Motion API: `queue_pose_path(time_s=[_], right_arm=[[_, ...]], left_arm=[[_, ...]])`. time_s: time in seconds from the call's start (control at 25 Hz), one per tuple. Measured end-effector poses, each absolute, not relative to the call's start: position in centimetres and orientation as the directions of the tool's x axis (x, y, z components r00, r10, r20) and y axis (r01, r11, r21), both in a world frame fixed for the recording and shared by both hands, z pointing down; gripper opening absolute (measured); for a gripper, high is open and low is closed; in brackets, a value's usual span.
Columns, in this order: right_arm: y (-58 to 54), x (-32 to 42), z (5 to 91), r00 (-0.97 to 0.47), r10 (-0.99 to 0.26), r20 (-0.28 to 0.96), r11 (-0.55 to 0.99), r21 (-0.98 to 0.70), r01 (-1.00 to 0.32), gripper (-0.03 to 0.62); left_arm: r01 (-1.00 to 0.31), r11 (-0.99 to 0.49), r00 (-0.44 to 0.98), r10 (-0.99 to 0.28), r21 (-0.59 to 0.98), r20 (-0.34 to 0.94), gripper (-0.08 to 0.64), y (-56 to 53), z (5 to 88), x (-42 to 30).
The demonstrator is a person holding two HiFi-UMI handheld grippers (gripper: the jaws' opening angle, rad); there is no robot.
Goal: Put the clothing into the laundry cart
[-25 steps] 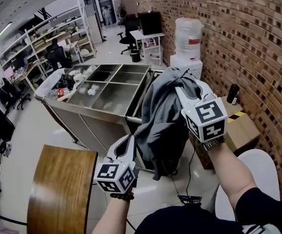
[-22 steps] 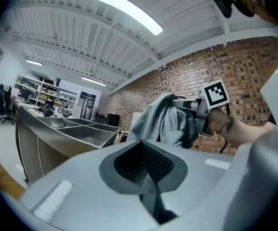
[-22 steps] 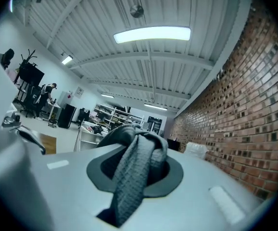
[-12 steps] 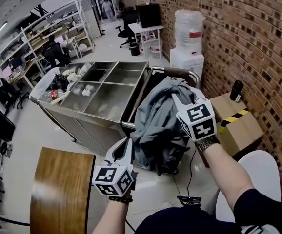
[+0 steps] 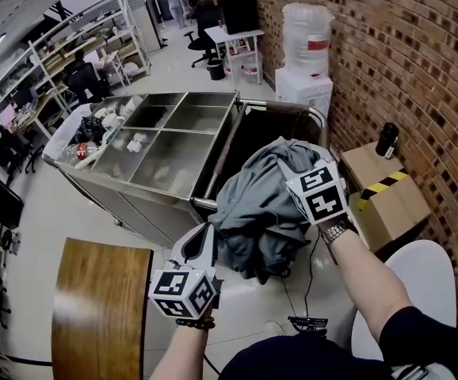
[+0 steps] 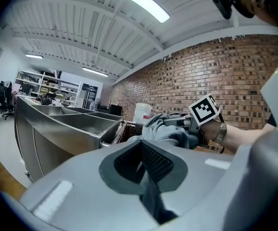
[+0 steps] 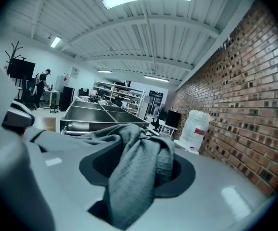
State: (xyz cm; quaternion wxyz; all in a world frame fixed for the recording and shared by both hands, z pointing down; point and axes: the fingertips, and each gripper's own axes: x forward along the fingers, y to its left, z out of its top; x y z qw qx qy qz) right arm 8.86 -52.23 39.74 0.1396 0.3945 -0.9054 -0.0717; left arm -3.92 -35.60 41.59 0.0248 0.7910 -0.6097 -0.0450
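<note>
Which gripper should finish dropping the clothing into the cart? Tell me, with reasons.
Right. The right gripper has the grey garment between its fingers, over the near end of the laundry cart, and those fingers have just been opening. The left gripper is shut, empty, and short of the cart.

left gripper (image 5: 208,232), right gripper (image 5: 284,165): grey, black-white marker cubes | watch (image 5: 337,229) | bead bracelet (image 5: 191,321) | dark sleeve (image 5: 419,331)

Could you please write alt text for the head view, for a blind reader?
From above, a grey garment is bunched over the near edge of a dark laundry cart by a brick wall, lying between the jaws of the right claw, which have just been opening. The left claw hovers shut and empty nearby.
</note>
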Motion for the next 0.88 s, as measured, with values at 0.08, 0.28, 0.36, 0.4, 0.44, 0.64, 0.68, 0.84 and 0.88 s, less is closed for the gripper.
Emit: queue_pose_path(time_s=[0.08,0.28,0.36,0.4,0.44,0.64,0.68,0.84,0.88], right_arm=[[-52.4,9.0,39.9,-0.648,-0.734,0.203,0.679,0.235,-0.696,0.211],[-52.3,9.5,40.4,-0.641,-0.730,0.239,0.683,0.219,-0.696,0.233],[-52.0,9.7,40.5,-0.641,-0.725,0.253,0.688,0.214,-0.694,0.235],[-51.8,9.9,40.7,-0.641,-0.721,0.264,0.692,0.209,-0.691,0.235],[-51.6,10.2,40.8,-0.642,-0.715,0.277,0.697,0.204,-0.688,0.235],[-50.8,12.2,41.1,-0.634,-0.708,0.311,0.700,0.191,-0.689,0.236],[-50.6,12.6,40.8,-0.629,-0.715,0.305,0.694,0.194,-0.694,0.236],[-49.5,13.5,39.8,-0.626,-0.727,0.283,0.683,0.203,-0.701,0.235],[-49.1,13.7,39.5,-0.627,-0.729,0.276,0.682,0.206,-0.702,0.236]], left_arm=[[-0.962,-0.255,0.252,-0.967,0.098,-0.039,0.002,-35.7,41.7,-4.0],[-0.961,-0.256,0.253,-0.967,0.108,-0.040,0.002,-35.3,41.8,-4.3],[-0.960,-0.259,0.256,-0.966,0.109,-0.044,0.002,-35.0,41.6,-4.2],[-0.959,-0.262,0.258,-0.965,0.109,-0.046,0.002,-34.9,41.5,-4.1],[-0.958,-0.265,0.261,-0.964,0.110,-0.048,0.002,-34.8,41.3,-3.9],[-0.951,-0.287,0.283,-0.958,0.113,-0.053,0.002,-34.4,40.8,-2.3],[-0.949,-0.293,0.289,-0.956,0.112,-0.055,0.002,-34.3,40.7,-2.0],[-0.944,-0.311,0.305,-0.950,0.109,-0.064,0.002,-33.8,40.0,-0.9],[-0.944,-0.313,0.308,-0.949,0.107,-0.066,0.002,-33.6,39.9,-0.6]])
